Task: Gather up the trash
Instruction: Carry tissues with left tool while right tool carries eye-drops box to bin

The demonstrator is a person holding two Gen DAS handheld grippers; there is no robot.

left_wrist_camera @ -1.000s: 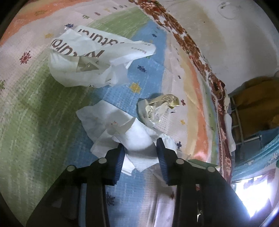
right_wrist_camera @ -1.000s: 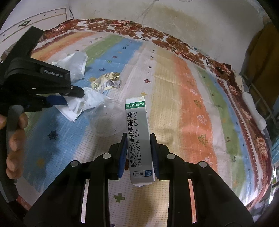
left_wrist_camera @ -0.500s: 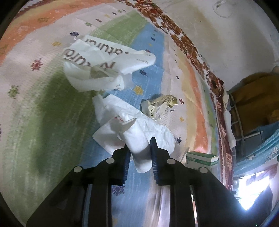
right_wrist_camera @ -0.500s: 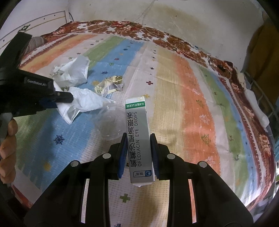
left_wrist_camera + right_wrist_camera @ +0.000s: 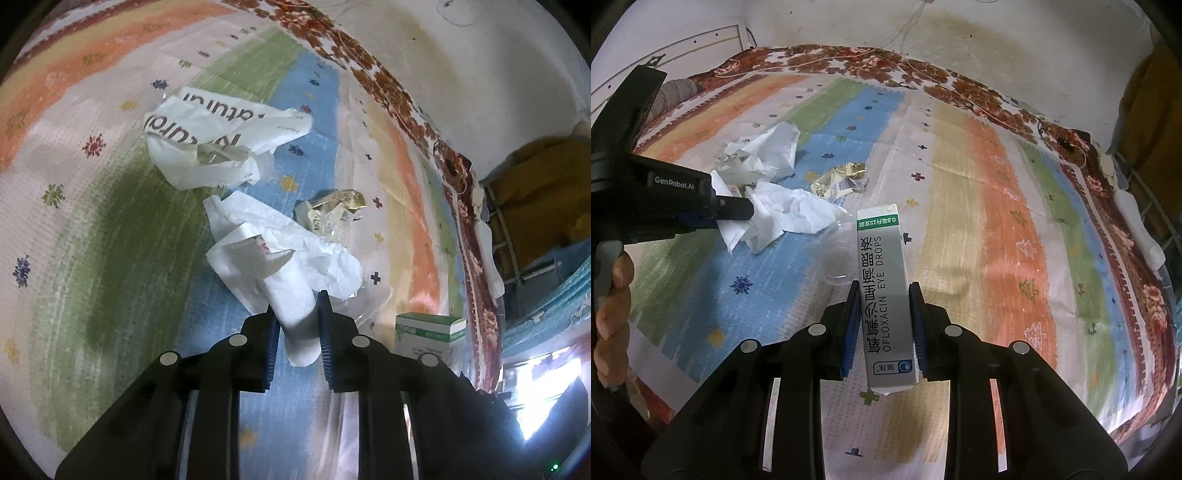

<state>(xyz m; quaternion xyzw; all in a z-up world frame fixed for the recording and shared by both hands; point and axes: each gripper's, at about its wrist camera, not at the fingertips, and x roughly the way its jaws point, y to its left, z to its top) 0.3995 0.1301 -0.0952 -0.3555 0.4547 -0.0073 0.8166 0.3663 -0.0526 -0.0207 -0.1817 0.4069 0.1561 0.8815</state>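
My left gripper (image 5: 296, 308) is shut on a crumpled white tissue (image 5: 280, 258) and holds it above the striped bedspread (image 5: 92, 229); it also shows in the right wrist view (image 5: 738, 212) with the tissue (image 5: 786, 214). My right gripper (image 5: 882, 291) is shut on a white and green eye-drops box (image 5: 884, 280), held upright; the box also shows in the left wrist view (image 5: 428, 332). A printed white wrapper (image 5: 210, 140) and a crumpled gold wrapper (image 5: 328, 214) lie on the bed beyond the tissue.
A clear plastic cup (image 5: 838, 258) lies on the bedspread just left of the box. A stained wall (image 5: 960, 37) runs behind the bed. A yellow cloth (image 5: 535, 199) and metal rack stand past the bed's right edge.
My left gripper closed on the white tissue and lifted it off the bedspread, pulling back. My right gripper kept hold of the eye-drops box and barely moved.
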